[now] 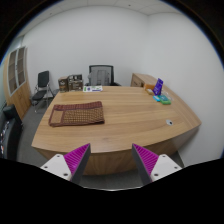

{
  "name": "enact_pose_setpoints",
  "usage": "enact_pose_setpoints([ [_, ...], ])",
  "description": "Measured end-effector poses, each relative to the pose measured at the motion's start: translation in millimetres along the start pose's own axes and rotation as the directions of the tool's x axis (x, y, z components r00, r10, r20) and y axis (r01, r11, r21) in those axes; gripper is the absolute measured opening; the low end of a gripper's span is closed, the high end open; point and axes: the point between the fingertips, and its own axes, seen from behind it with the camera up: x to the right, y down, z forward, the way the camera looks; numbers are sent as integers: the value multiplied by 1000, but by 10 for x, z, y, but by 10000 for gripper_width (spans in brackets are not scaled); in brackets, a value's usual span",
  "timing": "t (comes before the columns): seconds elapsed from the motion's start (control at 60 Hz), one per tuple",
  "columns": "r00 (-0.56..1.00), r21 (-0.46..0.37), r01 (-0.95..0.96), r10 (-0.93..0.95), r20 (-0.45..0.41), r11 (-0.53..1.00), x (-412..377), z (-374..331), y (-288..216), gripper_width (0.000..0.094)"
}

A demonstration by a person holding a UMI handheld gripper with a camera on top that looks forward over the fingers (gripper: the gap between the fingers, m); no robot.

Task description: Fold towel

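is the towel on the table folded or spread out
Spread out: the towel lies flat on the table, beyond the open gripper.

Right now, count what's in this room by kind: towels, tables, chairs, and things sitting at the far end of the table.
Towels: 1, the brown towel, lying flat
Tables: 1, the wooden table
Chairs: 2, a black office chair and a side chair
Far-end things: 1, a purple item
Total: 5
The gripper is open, short of the table.
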Motion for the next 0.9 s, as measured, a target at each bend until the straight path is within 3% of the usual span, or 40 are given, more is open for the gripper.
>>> enact_pose_setpoints([
  [0.133, 994, 7, 6, -7, 105, 1000, -1125, 351, 13, 859],
  [0.35, 976, 40, -14, 5, 218, 999, -2842, 1184, -376, 861],
  [0.667, 979, 16, 70, -71, 191, 997, -3907, 2785, -731, 843],
  [0.817, 983, -61, 82, -70, 170, 995, -3968, 3221, -612, 664],
  [0.9, 983, -40, 146, -141, 114, 988, -3854, 3285, -658, 401],
])
